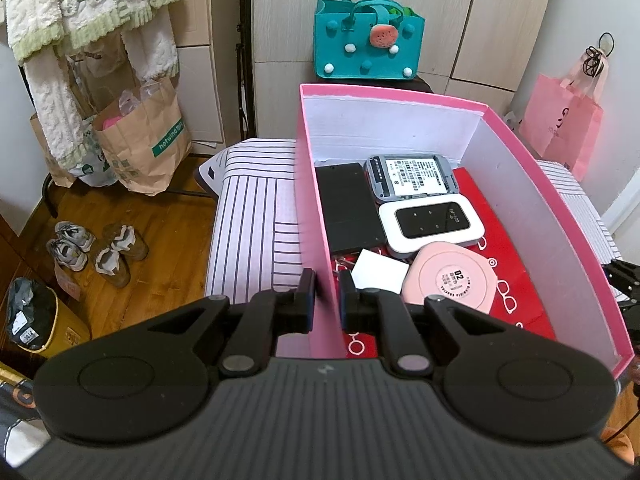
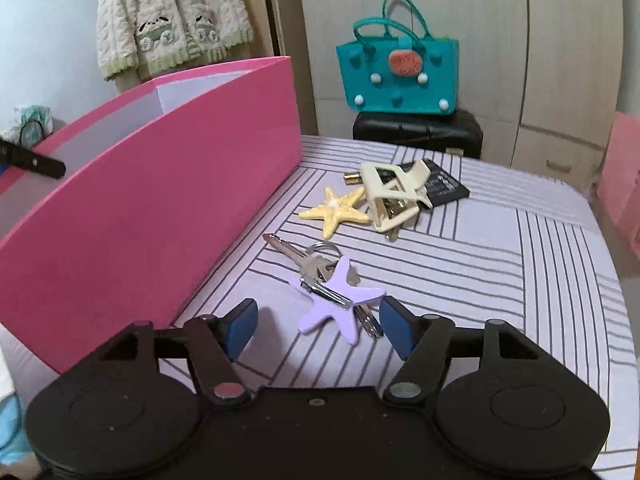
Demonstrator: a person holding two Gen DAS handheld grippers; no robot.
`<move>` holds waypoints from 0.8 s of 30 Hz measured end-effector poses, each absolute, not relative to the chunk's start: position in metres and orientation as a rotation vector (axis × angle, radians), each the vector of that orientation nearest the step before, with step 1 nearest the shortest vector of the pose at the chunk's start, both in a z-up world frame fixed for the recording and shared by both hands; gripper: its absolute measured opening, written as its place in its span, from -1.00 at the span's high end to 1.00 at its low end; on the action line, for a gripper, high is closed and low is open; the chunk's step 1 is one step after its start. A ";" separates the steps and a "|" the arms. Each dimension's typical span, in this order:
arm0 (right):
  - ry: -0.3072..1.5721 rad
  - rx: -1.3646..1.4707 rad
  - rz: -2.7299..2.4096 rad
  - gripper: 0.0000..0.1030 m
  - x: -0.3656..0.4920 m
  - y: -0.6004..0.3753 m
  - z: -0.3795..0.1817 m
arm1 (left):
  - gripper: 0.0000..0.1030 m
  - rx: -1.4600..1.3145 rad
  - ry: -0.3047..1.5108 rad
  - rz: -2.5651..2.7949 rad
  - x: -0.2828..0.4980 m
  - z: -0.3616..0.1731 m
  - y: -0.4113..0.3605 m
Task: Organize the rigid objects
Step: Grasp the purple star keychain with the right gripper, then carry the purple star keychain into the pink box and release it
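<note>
From the left wrist view, the left gripper (image 1: 327,300) has its jaws narrowed onto the near wall of the pink box (image 1: 316,216), steadying it; inside the box lie a black slab (image 1: 348,208), two small routers and a pink round case (image 1: 450,278).

From the right wrist view, the right gripper (image 2: 318,326) hangs wide-jawed over the keys with the purple star (image 2: 332,292), just beside the box. I'd say the pickup is in hand: it needs lowering and closing.
</note>
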State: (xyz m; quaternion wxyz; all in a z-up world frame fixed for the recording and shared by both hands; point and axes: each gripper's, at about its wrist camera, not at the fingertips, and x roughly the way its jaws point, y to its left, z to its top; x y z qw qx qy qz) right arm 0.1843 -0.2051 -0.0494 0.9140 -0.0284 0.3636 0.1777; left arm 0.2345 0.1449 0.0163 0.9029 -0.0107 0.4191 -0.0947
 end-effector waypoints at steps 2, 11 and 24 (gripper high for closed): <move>0.727 -0.065 0.351 -0.44 0.184 -0.203 -0.050 | 0.79 -0.024 0.867 -0.198 0.235 0.017 0.145; 0.686 0.039 0.303 -0.17 0.185 -0.215 -0.042 | 0.78 -0.009 0.861 -0.215 0.235 0.014 0.144; 0.613 0.083 0.429 -0.17 0.169 -0.207 0.031 | 0.78 -0.008 0.855 -0.221 0.234 0.013 0.144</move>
